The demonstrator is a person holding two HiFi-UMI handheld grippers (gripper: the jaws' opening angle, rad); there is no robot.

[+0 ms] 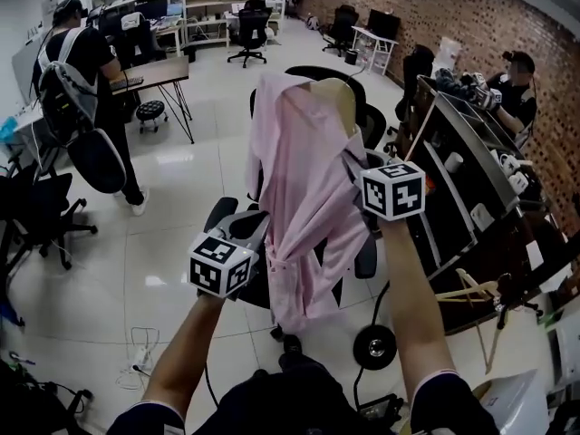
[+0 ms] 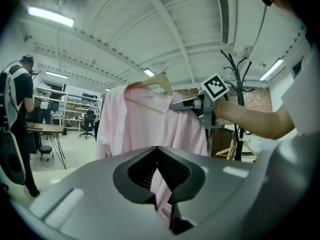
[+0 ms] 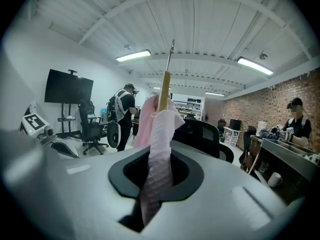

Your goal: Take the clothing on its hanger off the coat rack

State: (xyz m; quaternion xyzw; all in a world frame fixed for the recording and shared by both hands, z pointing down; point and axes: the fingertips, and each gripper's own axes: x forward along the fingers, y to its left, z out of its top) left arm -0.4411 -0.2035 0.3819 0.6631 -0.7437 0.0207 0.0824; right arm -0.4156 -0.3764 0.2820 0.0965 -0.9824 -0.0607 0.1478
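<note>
Floor (image 1: 181, 207): pale tiles of an open office, with a brick wall (image 1: 471, 25) along the right side.
Coat rack (image 2: 239, 91): a black branching stand, upright, seen behind the right forearm in the left gripper view. It is well apart from the garment and nothing of the garment touches it.
Standing person (image 1: 86, 71): at far left beside a surface, well away from the work.
Office chair (image 1: 367, 120): black, directly behind the garment.
Garment (image 1: 304, 198): pink and long, hanging in the air above the floor on its hanger, clear of the rack. It is held up between the two grippers.
Hanger (image 1: 337, 93): pale wood, inside the garment's shoulders. Its metal hook points up and is free.
Spare hanger (image 1: 467, 290): wooden, low at the right by the dark shelving.
Right gripper (image 2: 176, 104): jaws clenched on the pink fabric at the hanger's shoulder, bearing the load.
Left gripper (image 2: 161, 196): lower down, jaws clenched on a fold of the garment's lower fabric.
</note>
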